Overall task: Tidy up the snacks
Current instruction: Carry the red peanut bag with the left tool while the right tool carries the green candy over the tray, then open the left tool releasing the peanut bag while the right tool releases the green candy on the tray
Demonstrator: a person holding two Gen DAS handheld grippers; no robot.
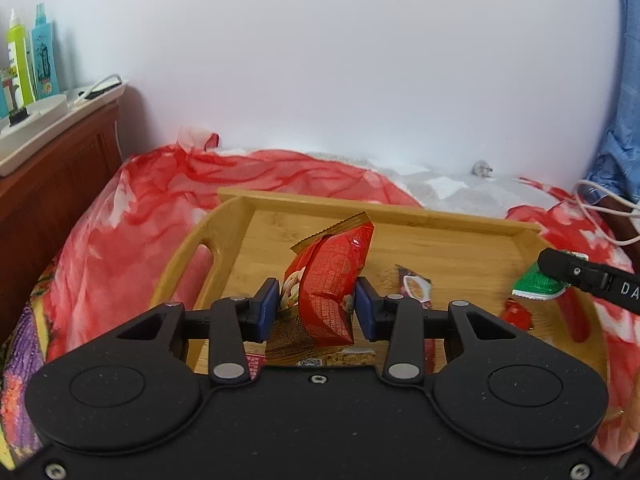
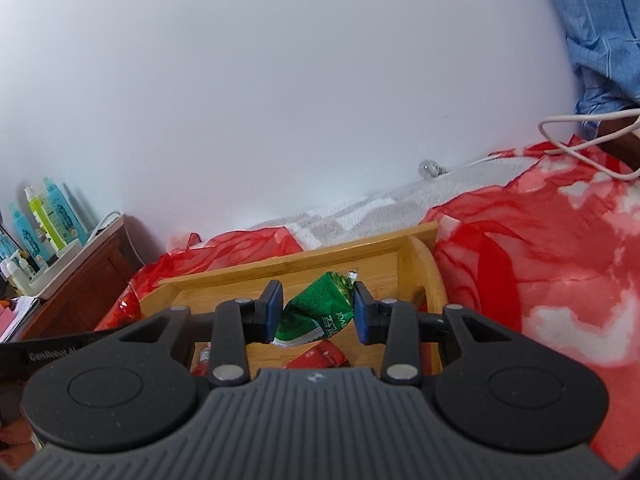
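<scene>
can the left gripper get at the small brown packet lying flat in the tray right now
Probably not yet: the left gripper is shut on the red snack packet, so its jaws are full. The brown packet itself lies uncovered on the wooden tray.

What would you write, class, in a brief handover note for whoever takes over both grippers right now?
Left gripper: shut on a red snack packet, held above the wooden tray.
Right gripper: shut on a green snack packet, over the tray's right end.
Done: some small packets already lie in the tray.
Left: set both held packets down in the tray.
</scene>
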